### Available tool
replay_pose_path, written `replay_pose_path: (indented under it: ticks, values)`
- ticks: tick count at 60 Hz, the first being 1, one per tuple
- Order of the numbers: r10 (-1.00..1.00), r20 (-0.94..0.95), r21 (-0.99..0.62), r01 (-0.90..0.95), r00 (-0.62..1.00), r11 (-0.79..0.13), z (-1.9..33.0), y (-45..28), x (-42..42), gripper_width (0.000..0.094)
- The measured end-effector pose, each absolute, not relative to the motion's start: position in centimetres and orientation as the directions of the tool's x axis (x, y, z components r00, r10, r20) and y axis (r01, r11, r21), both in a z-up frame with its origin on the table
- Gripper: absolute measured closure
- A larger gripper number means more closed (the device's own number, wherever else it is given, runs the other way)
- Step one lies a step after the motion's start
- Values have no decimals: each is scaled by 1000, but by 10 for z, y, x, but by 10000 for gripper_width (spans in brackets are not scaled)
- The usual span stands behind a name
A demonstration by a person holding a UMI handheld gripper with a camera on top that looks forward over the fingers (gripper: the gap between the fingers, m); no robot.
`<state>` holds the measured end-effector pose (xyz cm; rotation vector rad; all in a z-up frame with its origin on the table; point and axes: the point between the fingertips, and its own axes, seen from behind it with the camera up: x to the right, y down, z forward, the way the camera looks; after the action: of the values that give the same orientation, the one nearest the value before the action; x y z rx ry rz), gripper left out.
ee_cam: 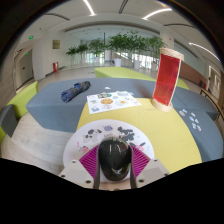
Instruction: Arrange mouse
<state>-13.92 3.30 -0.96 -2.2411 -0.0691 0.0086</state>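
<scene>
A black computer mouse [113, 158] sits between my gripper's [113, 163] two fingers, with the magenta pads [90, 160] pressed on both its sides. It is held over a round white mat with dark spots [100, 138] on the yellow table [160, 125]. The mouse's rear end points toward me; its front is toward the mat's middle.
A white sheet with colourful pictures [108, 101] lies farther on the table. A tall red and white box [167, 80] stands at the far right. A dark blue object [74, 92] lies on the grey-blue surface [55, 105] to the left. Green plants [125, 45] stand beyond.
</scene>
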Motion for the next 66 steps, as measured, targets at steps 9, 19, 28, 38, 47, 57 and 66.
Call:
replay_pose_path:
  ticks: [9, 19, 28, 38, 47, 57, 66]
  values:
    - [84, 0, -755, 56, 996, -653, -12, 34, -139, 342]
    - [123, -20, -732, 69, 992, -678, 7, 1, -132, 109]
    - [186, 7, -771, 124, 983, -625, 50, -50, -126, 107]
    - [204, -18, -805, 107, 979, -583, 92, -112, -118, 98]
    - [207, -8, -821, 112, 978, -559, 102, -151, -103, 96]
    - [225, 2, -834, 126, 974, -537, 94, -164, -85, 100]
    - [211, -76, -826, 57, 975, -561, 79, -164, -80, 111]
